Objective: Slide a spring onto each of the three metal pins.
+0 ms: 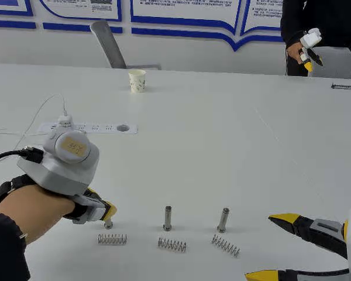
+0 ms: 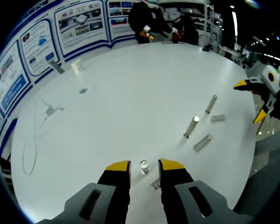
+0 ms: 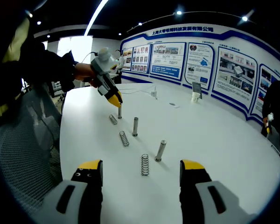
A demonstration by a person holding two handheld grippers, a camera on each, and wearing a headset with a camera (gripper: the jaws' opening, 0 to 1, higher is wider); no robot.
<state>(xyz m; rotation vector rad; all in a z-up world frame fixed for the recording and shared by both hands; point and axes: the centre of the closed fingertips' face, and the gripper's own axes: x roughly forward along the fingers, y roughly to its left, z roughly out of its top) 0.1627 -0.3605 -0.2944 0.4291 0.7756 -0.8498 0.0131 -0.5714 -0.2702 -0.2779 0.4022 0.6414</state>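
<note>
Three short steel pins stand upright in a row on the white table (image 1: 222, 152), and all three are bare. The middle pin (image 1: 167, 218) has the left pin (image 2: 143, 168) to its left and the right pin (image 1: 223, 220) to its right, each well apart from it.

Three small coiled wire springs lie flat on the table on the person's side of the row. The middle spring (image 1: 172, 244) is just in front of the middle pin. The left spring (image 1: 112, 239) lies to the left of the middle pin, and the right spring (image 1: 225, 245) lies to its right, set askew.

The left gripper (image 2: 143, 164), grey with yellow-tipped jaws, is down at the left pin. Its jaws are slightly parted on either side of the pin's top, with a thin gap on each side, and they grip nothing.

The right gripper (image 3: 141, 164) is low and to the right of the middle pin, past the right pin. Its jaws are spread wide and empty, and they point towards the row.

Far beyond the middle pin and to the left lies a flat white power strip (image 1: 88, 126) with a thin white cable (image 1: 32, 120). Farther still stands a small paper cup (image 1: 137, 81)
</note>
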